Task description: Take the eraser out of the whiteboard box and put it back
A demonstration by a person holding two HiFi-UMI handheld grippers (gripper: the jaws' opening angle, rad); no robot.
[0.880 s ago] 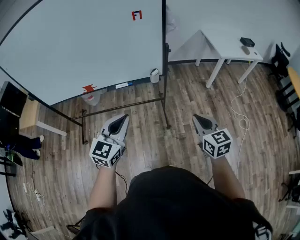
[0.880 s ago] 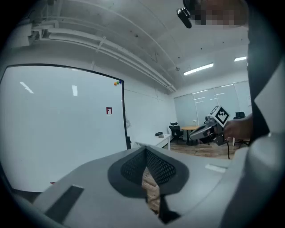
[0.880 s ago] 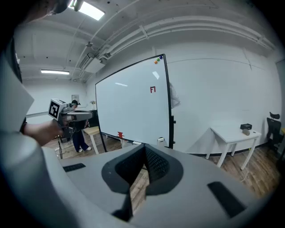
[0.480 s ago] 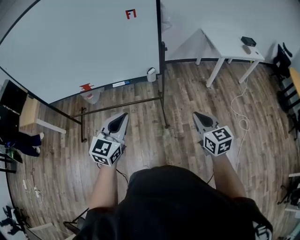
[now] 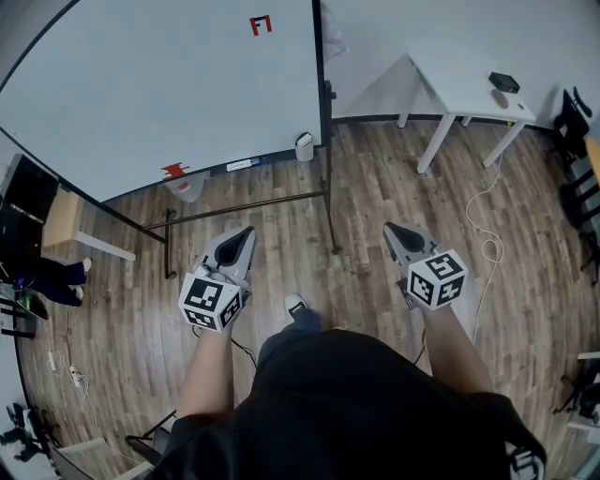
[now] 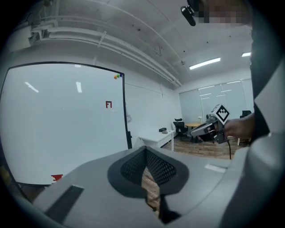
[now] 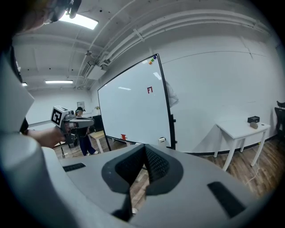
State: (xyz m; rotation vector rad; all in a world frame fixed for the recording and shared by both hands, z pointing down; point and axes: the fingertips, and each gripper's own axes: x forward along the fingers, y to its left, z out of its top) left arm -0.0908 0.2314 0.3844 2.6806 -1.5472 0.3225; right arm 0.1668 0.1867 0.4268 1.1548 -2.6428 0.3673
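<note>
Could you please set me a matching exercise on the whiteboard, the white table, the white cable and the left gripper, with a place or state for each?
1. whiteboard
2. white table
3. white cable
4. left gripper

A. shut, holding nothing
B. trails across the wooden floor
C. carries a small black box
D. bears a red mark near its top edge

Pairs: 1-D, 2-C, 3-B, 4-A

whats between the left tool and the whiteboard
In the head view, only wood floor and the stand's low crossbar lie between the left tool and the whiteboard.
</note>
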